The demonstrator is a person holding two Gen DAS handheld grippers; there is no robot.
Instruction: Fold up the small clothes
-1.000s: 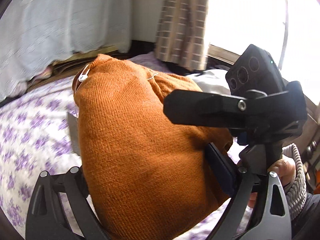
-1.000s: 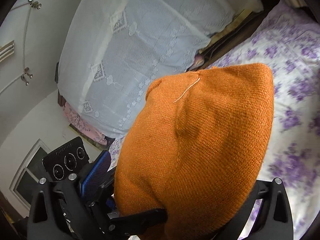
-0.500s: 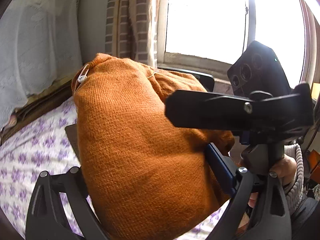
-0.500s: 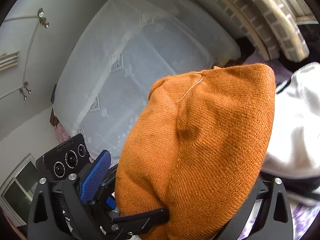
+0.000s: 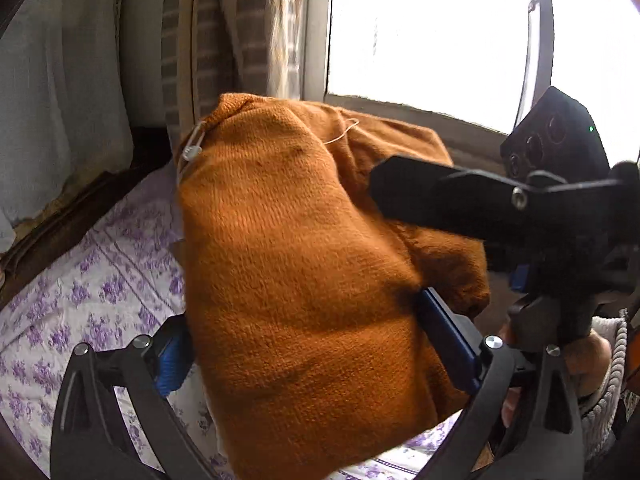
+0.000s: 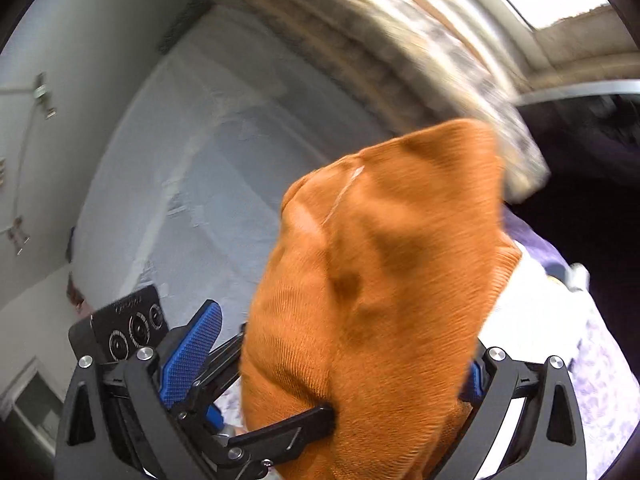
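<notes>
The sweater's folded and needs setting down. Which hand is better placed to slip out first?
Right, probably: the right gripper has one finger clear of the sweater. The left gripper, whose jaws have just been opening, has it filling the gap between its fingers.

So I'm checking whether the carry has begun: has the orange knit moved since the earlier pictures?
Yes. In the left wrist view the orange knit has swung from over the flowered sheet toward the window, now filling the background.
</notes>
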